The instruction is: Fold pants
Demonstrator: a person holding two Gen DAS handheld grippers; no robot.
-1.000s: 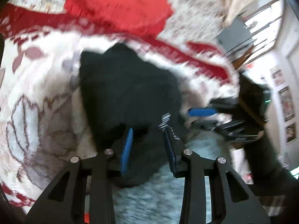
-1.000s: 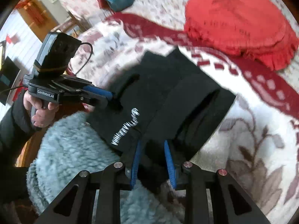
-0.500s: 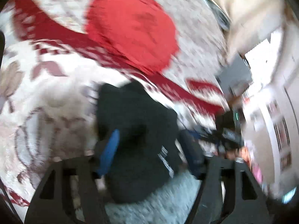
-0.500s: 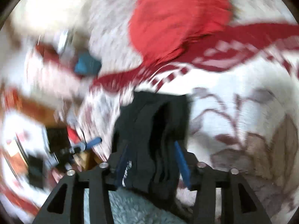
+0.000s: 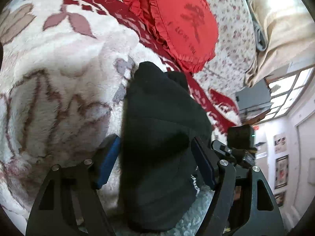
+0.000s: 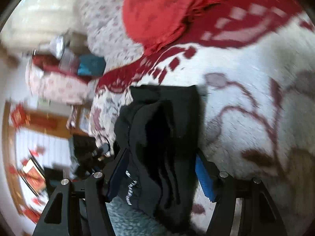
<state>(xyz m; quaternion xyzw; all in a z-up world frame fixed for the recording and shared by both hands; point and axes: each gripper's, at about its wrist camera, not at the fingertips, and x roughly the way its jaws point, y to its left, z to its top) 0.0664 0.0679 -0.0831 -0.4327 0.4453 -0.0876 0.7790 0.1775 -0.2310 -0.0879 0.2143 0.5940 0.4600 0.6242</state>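
Compared with 1 second ago, both pairs of blue-padded fingers are now standing much wider apart, and the folded black fabric pants [image 5: 157,137] are filling the gap of each tool instead of being pinched at an edge. The left gripper [image 5: 157,153] is sitting spread open around the bundle, which is lying on the white plush blanket with red and brown leaf pattern [image 5: 59,63]. The right gripper [image 6: 159,167] is likewise splayed around it. Only the left view is showing the red ruffled round cushion [image 5: 177,23] sharply; the blurred right view is showing stacked fold edges and white lettering.
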